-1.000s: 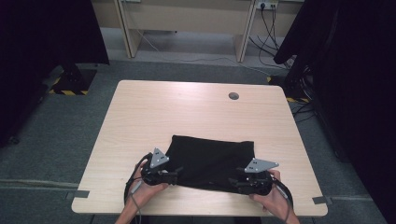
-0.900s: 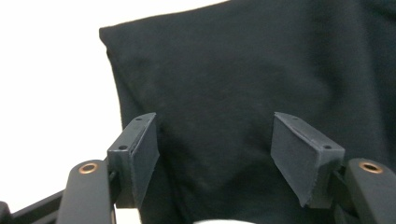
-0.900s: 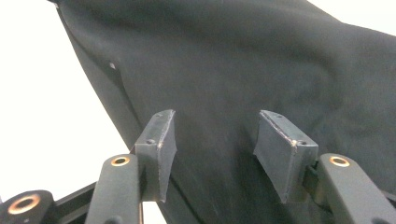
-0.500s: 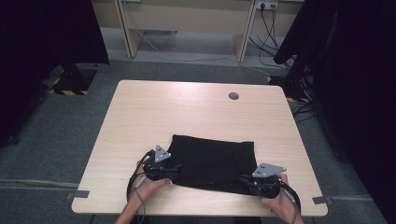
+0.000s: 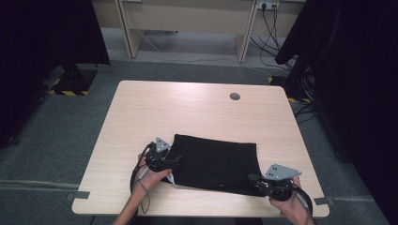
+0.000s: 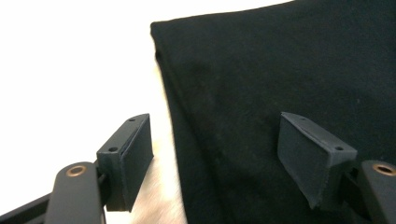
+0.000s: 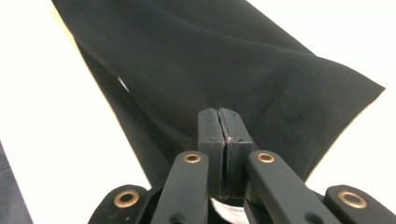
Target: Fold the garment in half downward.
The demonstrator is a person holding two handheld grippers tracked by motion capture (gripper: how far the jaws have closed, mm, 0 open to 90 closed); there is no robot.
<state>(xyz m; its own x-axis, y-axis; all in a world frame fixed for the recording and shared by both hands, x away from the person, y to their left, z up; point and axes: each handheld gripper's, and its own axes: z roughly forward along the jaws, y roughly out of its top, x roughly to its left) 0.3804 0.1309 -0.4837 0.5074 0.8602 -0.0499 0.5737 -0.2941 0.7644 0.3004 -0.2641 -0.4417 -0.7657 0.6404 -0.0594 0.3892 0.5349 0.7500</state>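
one cloth [image 7: 224, 60] corner in right claw [image 7: 218, 122]

We are seeing the tabletop [image 5: 197, 112] evenly lit from above in the high view, while the room's edges are sinking into deep shadow. In both gripper views the tabletop is blowing out to glaring white, and the black cloth [image 6: 289, 79] is losing detail, slightly soft.

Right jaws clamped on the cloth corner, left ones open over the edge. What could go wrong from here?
1. The right gripper pinches only a thin bit of the black cloth; a pull may slip it free.
2. The left gripper straddles the cloth's edge with jaws apart, so closing here may catch a single layer or miss.
3. Lifting one-sided would likely drag and bunch the cloth across the table.
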